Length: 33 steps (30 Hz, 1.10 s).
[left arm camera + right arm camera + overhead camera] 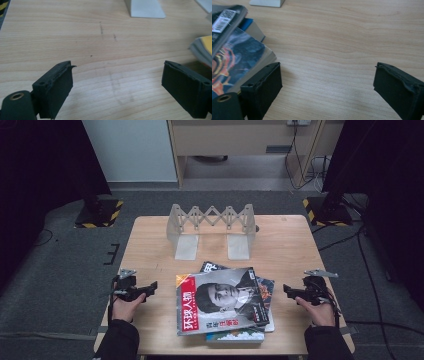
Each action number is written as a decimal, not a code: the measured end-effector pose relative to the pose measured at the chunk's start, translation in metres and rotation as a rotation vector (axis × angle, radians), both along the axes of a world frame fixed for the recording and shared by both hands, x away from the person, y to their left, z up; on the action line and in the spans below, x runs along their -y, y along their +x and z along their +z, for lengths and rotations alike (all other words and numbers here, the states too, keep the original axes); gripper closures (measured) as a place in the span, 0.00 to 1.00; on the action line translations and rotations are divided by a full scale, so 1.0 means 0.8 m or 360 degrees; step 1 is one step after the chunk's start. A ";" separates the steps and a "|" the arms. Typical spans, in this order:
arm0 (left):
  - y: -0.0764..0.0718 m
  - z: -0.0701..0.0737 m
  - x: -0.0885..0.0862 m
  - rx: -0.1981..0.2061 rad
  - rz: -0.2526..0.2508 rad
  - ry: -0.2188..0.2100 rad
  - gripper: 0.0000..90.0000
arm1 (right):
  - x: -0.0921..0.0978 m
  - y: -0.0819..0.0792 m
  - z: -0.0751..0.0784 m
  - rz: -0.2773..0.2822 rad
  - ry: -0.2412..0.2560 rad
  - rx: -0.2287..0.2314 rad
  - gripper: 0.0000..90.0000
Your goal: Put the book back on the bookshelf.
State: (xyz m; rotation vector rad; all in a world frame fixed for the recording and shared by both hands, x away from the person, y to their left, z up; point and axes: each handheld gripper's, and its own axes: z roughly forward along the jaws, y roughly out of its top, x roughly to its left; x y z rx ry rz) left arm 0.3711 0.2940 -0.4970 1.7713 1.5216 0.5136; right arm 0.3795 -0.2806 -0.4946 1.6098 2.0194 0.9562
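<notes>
- Resting near the front middle of the bench (pixel 290 245): a stack of magazines (pixel 225 302).
- Left claw (pixel 150 287): jaws spread wide, empty, left of the stack.
- Right claw (pixel 289 291): jaws spread wide, empty, just right of the stack.
- Folding rack (pixel 212 222): upright at the bench's far side.

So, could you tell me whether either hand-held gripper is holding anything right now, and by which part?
Nothing is held. The left hand-held gripper and right hand-held gripper both stand open over bare table, either side of the magazine pile.
</notes>
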 end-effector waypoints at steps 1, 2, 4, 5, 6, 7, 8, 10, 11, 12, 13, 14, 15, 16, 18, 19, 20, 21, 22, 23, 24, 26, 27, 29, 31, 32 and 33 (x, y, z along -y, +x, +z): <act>-0.003 0.003 0.003 0.0010 -0.0010 -0.0017 0.11 | -0.004 -0.001 0.006 -0.0004 0.0019 0.0016 0.10; -0.005 0.005 0.004 0.0014 -0.0018 -0.0036 0.11 | -0.004 0.000 0.007 0.0005 0.0014 0.0031 0.10; -0.008 0.007 0.007 0.0019 -0.0032 -0.0059 0.11 | -0.008 -0.002 0.011 0.0015 0.0018 0.0038 0.10; -0.008 0.007 0.007 0.0019 -0.0032 -0.0059 0.12 | -0.010 -0.003 0.013 0.0020 0.0023 0.0045 0.10; -0.009 0.010 0.011 0.0023 -0.0060 -0.0063 0.12 | -0.012 -0.003 0.016 0.0016 0.0034 0.0048 0.10; -0.010 0.011 0.013 0.0029 -0.0069 -0.0077 0.12 | -0.013 -0.004 0.018 0.0023 0.0037 0.0054 0.10; -0.011 0.013 0.015 0.0036 -0.0077 -0.0082 0.12 | -0.014 -0.005 0.021 0.0020 0.0042 0.0064 0.11; -0.014 0.016 0.018 0.0045 -0.0092 -0.0113 0.12 | -0.016 -0.007 0.026 0.0022 0.0031 0.0100 0.11; -0.017 0.017 0.021 0.0052 -0.0100 -0.0141 0.13 | -0.016 -0.007 0.028 0.0016 0.0038 0.0111 0.11; -0.018 0.019 0.023 0.0057 -0.0113 -0.0154 0.13 | -0.017 -0.009 0.031 0.0009 0.0057 0.0126 0.12; -0.020 0.020 0.025 0.0061 -0.0125 -0.0156 0.13 | -0.018 -0.010 0.034 0.0006 0.0069 0.0136 0.12; -0.022 0.022 0.028 0.0068 -0.0139 -0.0161 0.13 | -0.019 -0.010 0.036 0.0001 0.0076 0.0143 0.12; -0.023 0.023 0.030 0.0072 -0.0156 -0.0168 0.13 | -0.019 -0.011 0.038 0.0007 0.0081 0.0152 0.12; -0.023 0.023 0.030 0.0072 -0.0156 -0.0168 0.13 | -0.021 -0.011 0.040 0.0006 0.0090 0.0154 0.12; -0.025 0.026 0.035 0.0083 -0.0179 -0.0176 0.14 | -0.022 -0.012 0.043 0.0009 0.0095 0.0167 0.12; -0.028 0.027 0.040 0.0083 -0.0202 -0.0196 0.14 | -0.023 -0.013 0.045 0.0018 0.0101 0.0170 0.12; -0.029 0.027 0.042 0.0086 -0.0212 -0.0207 0.14 | -0.025 -0.014 0.046 0.0023 0.0110 0.0172 0.13; -0.031 0.027 0.043 0.0081 -0.0224 -0.0211 0.14 | -0.027 -0.014 0.047 0.0033 0.0110 0.0179 0.13; -0.031 0.027 0.043 0.0081 -0.0224 -0.0211 0.14 | -0.027 -0.014 0.047 0.0033 0.0110 0.0179 0.13; -0.035 0.027 0.047 0.0076 -0.0245 -0.0211 0.15 | -0.030 -0.015 0.050 0.0054 0.0110 0.0195 0.13; -0.035 0.027 0.047 0.0076 -0.0245 -0.0211 0.15 | -0.032 -0.016 0.052 0.0056 0.0116 0.0199 0.13; -0.039 0.028 0.049 0.0071 -0.0265 -0.0214 0.16 | -0.036 -0.017 0.054 0.0075 0.0115 0.0209 0.13; -0.042 0.029 0.052 0.0078 -0.0281 -0.0207 0.16 | -0.038 -0.017 0.055 0.0085 0.0113 0.0208 0.13; -0.045 0.030 0.055 0.0081 -0.0295 -0.0199 0.17 | -0.042 -0.018 0.056 0.0099 0.0117 0.0214 0.13; -0.047 0.030 0.057 0.0078 -0.0304 -0.0206 0.17 | -0.047 -0.019 0.057 0.0120 0.0117 0.0214 0.13; -0.047 0.030 0.057 0.0078 -0.0304 -0.0206 0.18 | -0.049 -0.019 0.058 0.0128 0.0117 0.0212 0.13; -0.049 0.029 0.061 0.0073 -0.0320 -0.0196 0.18 | -0.052 -0.020 0.059 0.0140 0.0122 0.0211 0.13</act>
